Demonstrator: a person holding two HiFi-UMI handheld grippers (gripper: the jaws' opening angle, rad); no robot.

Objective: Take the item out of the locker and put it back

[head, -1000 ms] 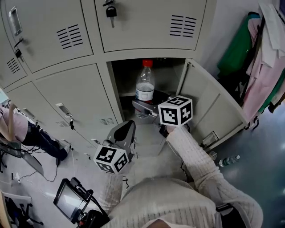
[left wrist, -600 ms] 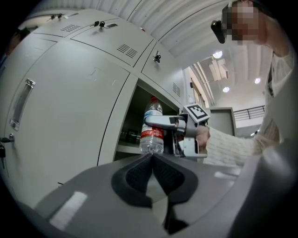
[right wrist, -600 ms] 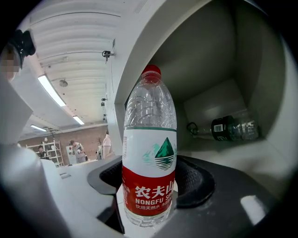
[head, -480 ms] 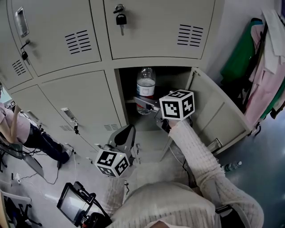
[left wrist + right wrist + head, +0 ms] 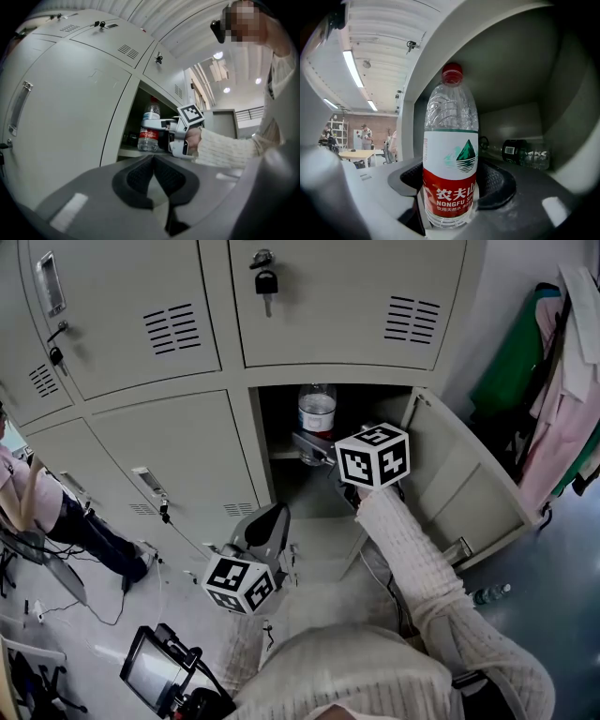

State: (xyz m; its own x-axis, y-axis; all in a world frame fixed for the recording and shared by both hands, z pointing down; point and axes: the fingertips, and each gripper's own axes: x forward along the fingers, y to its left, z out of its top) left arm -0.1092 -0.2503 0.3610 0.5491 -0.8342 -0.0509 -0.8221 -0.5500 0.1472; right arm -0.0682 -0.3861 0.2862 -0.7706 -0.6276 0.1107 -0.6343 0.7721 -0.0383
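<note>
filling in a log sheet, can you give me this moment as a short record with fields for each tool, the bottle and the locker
right tool: shut on bottle, gripping its lower part
left tool: shut, empty, held low outside the locker
bottle: upright, red cap, red and white label, inside the locker opening
locker: door swung open to the right
second bottle: lying on its side at the back of the locker
unclear: whether the held bottle is set down or lifted
</note>
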